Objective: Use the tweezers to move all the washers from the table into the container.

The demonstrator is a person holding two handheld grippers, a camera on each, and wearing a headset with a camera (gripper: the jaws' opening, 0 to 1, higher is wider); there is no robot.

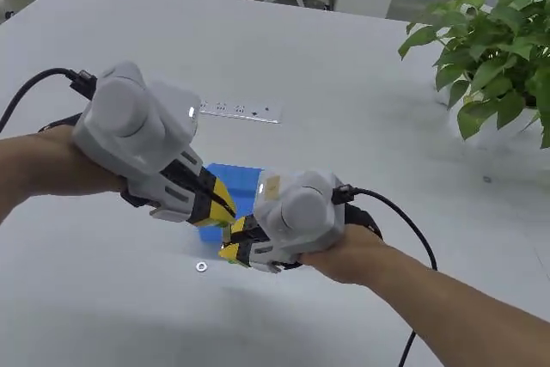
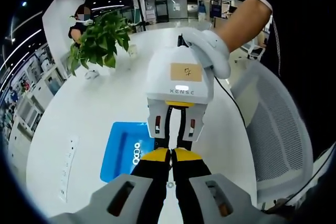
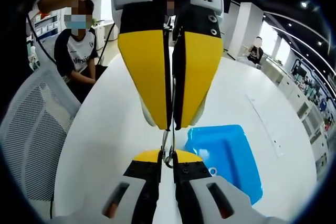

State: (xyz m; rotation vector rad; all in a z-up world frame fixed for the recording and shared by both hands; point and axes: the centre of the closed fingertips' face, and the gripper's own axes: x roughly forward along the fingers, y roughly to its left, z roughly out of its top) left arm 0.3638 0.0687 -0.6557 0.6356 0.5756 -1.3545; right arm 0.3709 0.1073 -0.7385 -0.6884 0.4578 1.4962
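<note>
My left gripper [image 1: 225, 204] and right gripper [image 1: 234, 238] meet tip to tip over the blue container [image 1: 225, 176], both pinched tight on the tweezers [image 3: 169, 142]. One washer [image 1: 201, 266] lies on the table [image 1: 344, 83] at 8 o'clock from my right gripper, just outside the container.

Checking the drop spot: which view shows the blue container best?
Right gripper view: the blue container shows nearly whole. In the left gripper view the right gripper hides one side; in the head view the left gripper covers much.
</note>
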